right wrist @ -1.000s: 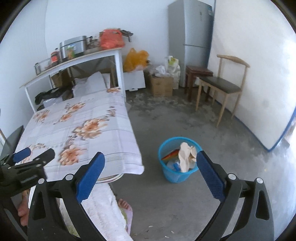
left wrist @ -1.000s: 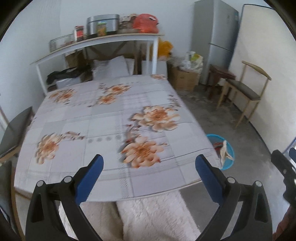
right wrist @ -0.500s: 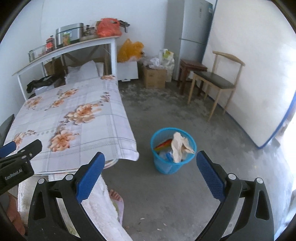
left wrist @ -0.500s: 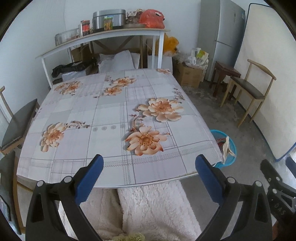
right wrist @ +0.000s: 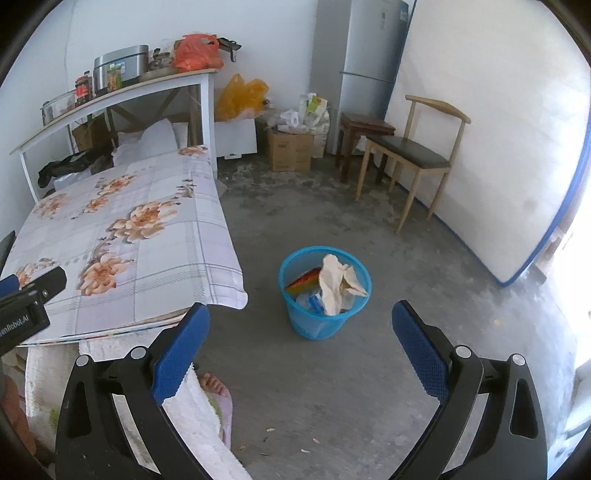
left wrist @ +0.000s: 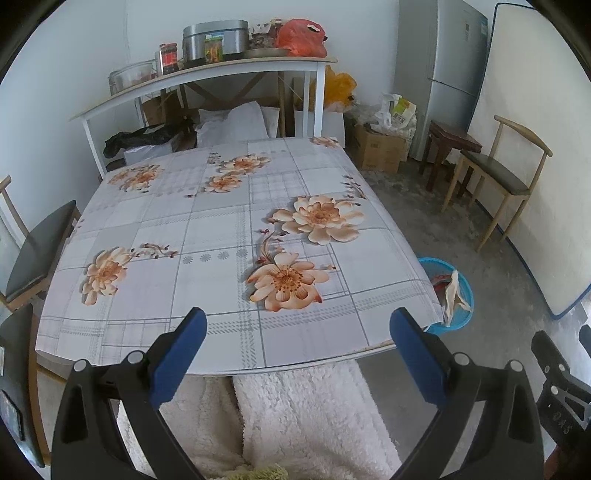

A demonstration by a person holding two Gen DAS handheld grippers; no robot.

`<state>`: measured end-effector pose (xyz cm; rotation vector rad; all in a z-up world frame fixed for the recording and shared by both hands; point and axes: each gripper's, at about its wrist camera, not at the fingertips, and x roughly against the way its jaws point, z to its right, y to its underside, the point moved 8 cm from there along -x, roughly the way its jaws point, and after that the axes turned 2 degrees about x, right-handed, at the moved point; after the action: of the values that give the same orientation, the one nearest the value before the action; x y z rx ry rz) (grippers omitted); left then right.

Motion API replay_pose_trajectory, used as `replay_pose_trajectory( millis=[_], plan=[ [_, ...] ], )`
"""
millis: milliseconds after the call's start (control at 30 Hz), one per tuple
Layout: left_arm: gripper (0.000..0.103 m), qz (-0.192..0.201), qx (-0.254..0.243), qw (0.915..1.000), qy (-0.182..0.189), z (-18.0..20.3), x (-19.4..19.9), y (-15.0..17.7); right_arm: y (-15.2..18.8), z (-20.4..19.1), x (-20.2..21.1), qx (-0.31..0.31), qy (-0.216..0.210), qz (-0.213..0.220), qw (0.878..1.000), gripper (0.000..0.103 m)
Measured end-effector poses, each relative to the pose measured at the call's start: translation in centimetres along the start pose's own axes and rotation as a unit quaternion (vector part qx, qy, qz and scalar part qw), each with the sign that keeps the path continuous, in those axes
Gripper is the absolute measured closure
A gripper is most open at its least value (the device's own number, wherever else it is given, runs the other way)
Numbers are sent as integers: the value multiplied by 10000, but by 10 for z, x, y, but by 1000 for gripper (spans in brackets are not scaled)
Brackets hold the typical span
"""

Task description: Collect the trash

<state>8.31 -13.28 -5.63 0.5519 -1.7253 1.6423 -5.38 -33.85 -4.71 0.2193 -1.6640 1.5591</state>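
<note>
A pale grey checked tablecloth (left wrist: 229, 236) with orange-peach flowers fills the frame's centre, a bright blue mesh wastebasket (right wrist: 325, 295) at centre holds cream crumpled paper (right wrist: 334, 284), blue pads line black gripper fingers (right wrist: 181, 343), and an orange-red bag (left wrist: 301, 33) sits at upper centre.

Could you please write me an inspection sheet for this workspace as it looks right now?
Surface: table under a floral cloth, nothing on it.
Job's things: blue bin on the floor right of the table, holding crumpled paper and wrappers.
Clutter: small bits on the floor near the camera.
Grippers: left gripper and right gripper open, empty.
Cables: nothing seen.
Surroundings: shelf with pots and jars, fridge, wooden chair, cardboard box.
</note>
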Motion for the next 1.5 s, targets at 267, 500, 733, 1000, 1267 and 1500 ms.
replay_pose_trajectory(
  millis=[267, 500, 733, 1000, 1267, 1500],
  plan=[
    [6, 9, 54, 10000, -46, -3, 0, -3, 0, 3, 0, -51, 28, 17, 10000, 8],
    [6, 12, 71, 10000, -50, -4, -1, -4, 0, 2, 0, -54, 23, 31, 10000, 8],
    [6, 10, 72, 10000, -52, -5, -1, -4, -1, 2, 0, -81, -16, 27, 10000, 8],
    [6, 5, 74, 10000, -50, -6, -1, -4, -2, 3, 1, -97, -11, -1, 10000, 8],
    [6, -18, 85, 10000, -46, -7, -2, -2, -3, 5, 0, -85, -20, 2, 10000, 8],
    [6, -109, 90, 9999, -50, -7, -6, 5, -3, 4, 1, -86, -12, -7, 10000, 8]
  ],
)
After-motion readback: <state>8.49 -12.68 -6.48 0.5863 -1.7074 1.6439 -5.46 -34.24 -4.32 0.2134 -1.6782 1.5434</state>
